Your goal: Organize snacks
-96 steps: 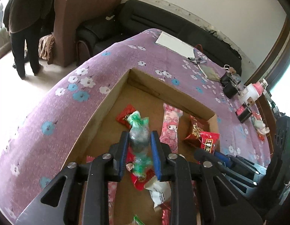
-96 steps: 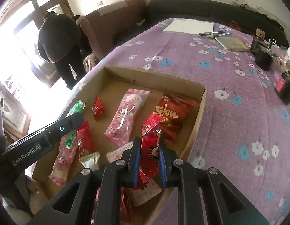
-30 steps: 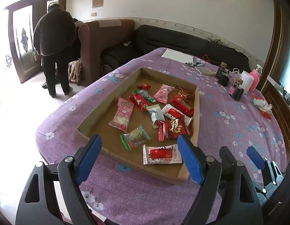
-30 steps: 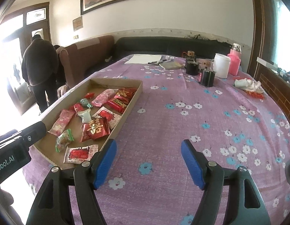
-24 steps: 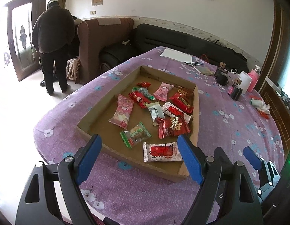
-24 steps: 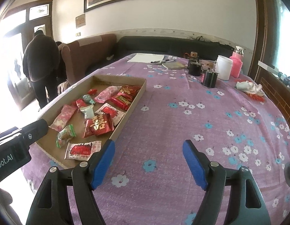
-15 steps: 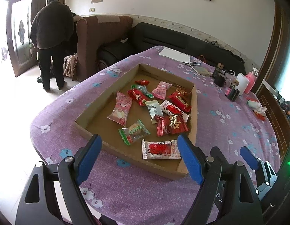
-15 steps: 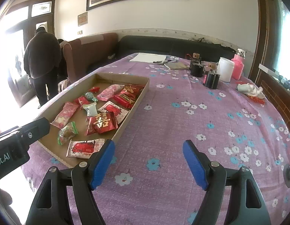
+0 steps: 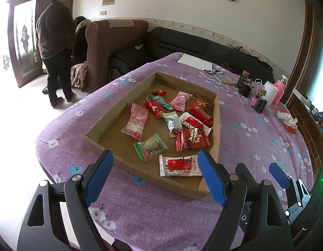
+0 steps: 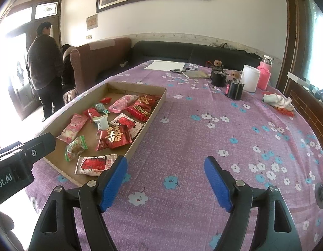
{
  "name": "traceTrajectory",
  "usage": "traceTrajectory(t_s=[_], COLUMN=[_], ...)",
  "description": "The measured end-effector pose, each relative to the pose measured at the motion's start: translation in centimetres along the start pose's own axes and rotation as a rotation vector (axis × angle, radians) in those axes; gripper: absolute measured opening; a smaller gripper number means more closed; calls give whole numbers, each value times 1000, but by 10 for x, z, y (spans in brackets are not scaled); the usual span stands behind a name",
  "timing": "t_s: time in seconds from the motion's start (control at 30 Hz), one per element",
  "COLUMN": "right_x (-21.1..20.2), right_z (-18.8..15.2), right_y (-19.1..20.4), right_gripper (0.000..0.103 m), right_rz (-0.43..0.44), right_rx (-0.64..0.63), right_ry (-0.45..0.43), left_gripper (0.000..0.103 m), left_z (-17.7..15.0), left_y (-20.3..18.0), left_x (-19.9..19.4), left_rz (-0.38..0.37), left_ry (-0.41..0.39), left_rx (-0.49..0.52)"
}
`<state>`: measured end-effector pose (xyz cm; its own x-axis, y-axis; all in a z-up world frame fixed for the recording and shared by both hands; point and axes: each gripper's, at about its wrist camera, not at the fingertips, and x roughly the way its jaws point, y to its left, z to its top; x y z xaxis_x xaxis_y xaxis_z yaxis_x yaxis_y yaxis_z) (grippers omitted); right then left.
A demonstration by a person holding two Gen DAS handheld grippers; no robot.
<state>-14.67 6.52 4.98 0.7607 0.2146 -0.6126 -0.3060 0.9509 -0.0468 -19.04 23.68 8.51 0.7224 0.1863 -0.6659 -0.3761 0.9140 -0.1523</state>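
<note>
Both hand-held grippers pulling back since 3.2 s ago, wrappers released | left hand-held gripper (image 9: 155, 174) gaping empty, nearer | right hand-held gripper (image 10: 165, 181) gaping empty over purple floral table (image 10: 203, 138) | assorted wrapped snacks (image 9: 172, 121) lying in shallow brown cardboard tray (image 9: 216, 125), straight ahead of left.

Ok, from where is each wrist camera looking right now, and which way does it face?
Left wrist: sits behind the open left gripper, above the table's near edge, facing the cardboard tray of snacks; the right gripper's blue finger shows at right.
Right wrist: behind the open right gripper, facing the purple flowered tablecloth, tray at left; the left gripper's black body intrudes at left.
Shared: tray, red packet with gold character, black sofa, standing person.
</note>
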Motion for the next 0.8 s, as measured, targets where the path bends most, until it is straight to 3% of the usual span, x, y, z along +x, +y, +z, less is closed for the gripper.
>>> traceTrajectory(t_s=[0.8], right_x=[-4], right_z=[-7], right_y=[-6], right_gripper=[80], right_rz=[8], right_rx=[5], right_ry=[-1], left_gripper=[83], left_z=[-8], left_y=[-12], left_x=[2], left_rz=[46], left_ry=[0], left_rx=[31])
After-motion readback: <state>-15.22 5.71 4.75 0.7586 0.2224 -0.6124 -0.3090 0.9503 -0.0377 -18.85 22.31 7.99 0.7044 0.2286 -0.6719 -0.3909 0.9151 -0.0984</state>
